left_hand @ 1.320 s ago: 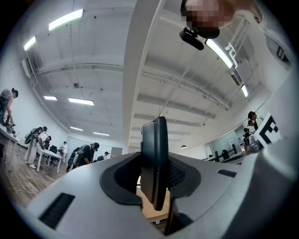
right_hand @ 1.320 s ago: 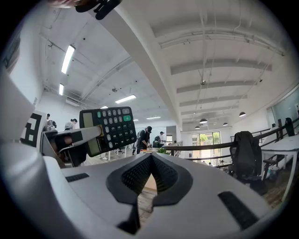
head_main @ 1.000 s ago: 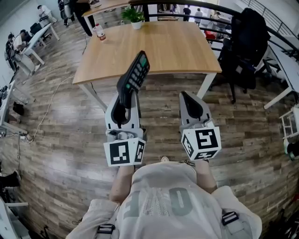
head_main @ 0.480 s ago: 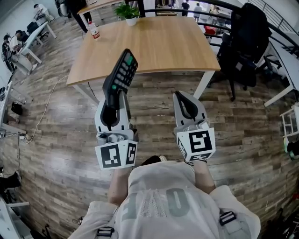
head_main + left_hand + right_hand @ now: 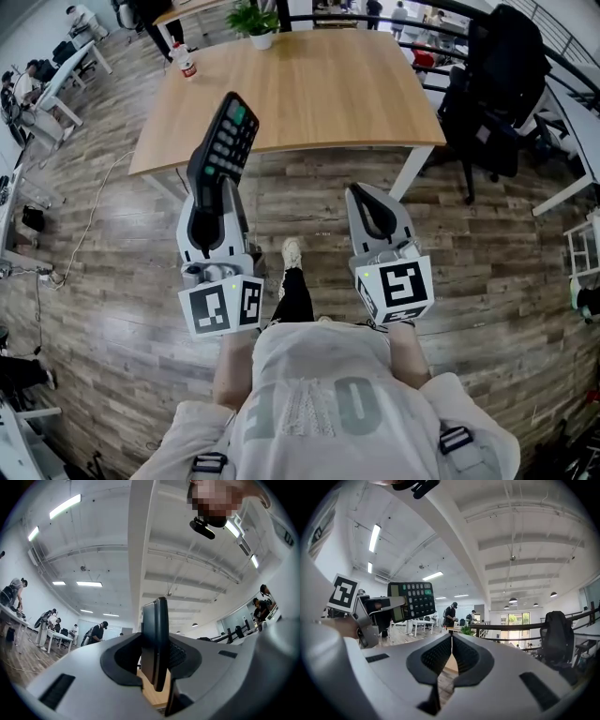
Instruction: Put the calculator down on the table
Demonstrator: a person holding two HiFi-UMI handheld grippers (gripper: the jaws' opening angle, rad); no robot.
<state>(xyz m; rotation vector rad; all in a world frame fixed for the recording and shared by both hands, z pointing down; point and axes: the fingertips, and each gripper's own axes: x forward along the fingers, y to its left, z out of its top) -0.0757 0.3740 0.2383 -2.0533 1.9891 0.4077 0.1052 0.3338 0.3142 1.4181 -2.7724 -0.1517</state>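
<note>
Calculator (image 5: pixel 223 141) clamped by its lower end in left tool (image 5: pixel 214 192), tilted fwd, up in the air by the near edge of the table (image 5: pixel 319 94) w/ wood floor (image 5: pixel 309 211) below; right tool (image 5: pixel 367 195) pressed together, nothing in it. Likely trouble: letting go too early = drop to the floor, & w/ most of the body sticking out past the pads, could pivot or slip on touchdown. Plenty of bare light-wood top, only a bottle (image 5: pixel 185 62) & potted plant (image 5: pixel 255 21) at the far edge, black chair (image 5: pixel 497 84) to the right, ppl further off.

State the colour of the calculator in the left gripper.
Black calculator with one green key, clearest in the right gripper view.
</note>
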